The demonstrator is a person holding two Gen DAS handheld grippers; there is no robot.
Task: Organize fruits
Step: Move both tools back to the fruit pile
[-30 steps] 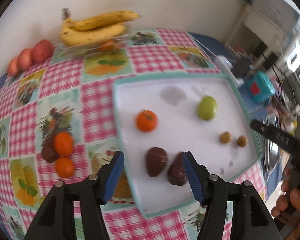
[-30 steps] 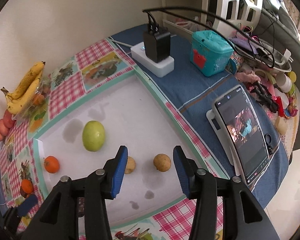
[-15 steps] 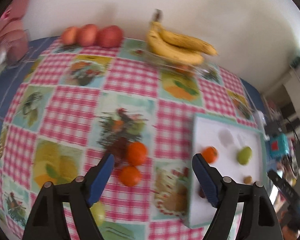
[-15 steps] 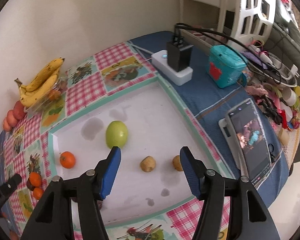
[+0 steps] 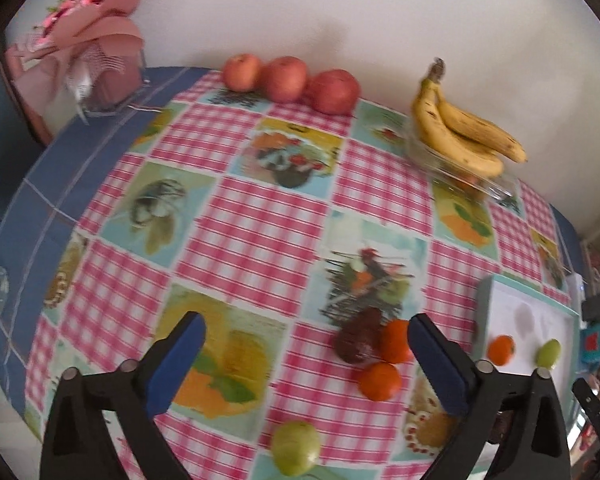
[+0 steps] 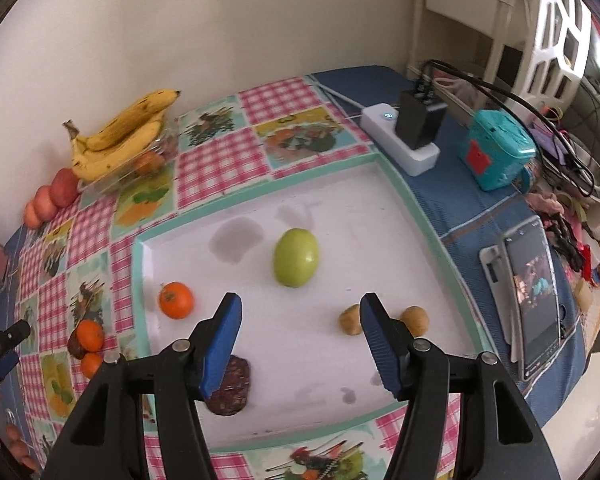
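Note:
My left gripper (image 5: 306, 332) hangs over the checked tablecloth, its jaws opening wide with nothing gripped. Below it lie a dark fruit (image 5: 358, 340) and two oranges (image 5: 380, 376), with a green fruit (image 5: 296, 452) nearer me. My right gripper (image 6: 300, 308) is open and empty above the white tray (image 6: 400, 184). On the tray lie a green fruit (image 6: 296, 258), an orange (image 6: 176, 300), two small brown fruits (image 6: 350, 320) and a dark fruit (image 6: 230, 386) partly behind the left finger. Bananas (image 5: 460, 136) and three apples (image 5: 292, 80) sit by the wall.
A power strip with a charger (image 6: 404, 140), a teal box (image 6: 496, 156) and a phone (image 6: 536, 292) lie right of the tray on the blue cloth. A pink gift box (image 5: 88, 60) stands at the far left. The bananas rest on a clear dish (image 5: 472, 184).
My left gripper swung left from the tray to above the loose fruit on the tablecloth, its jaws spreading much wider. The right gripper's jaws widened and it shifted slightly over the tray.

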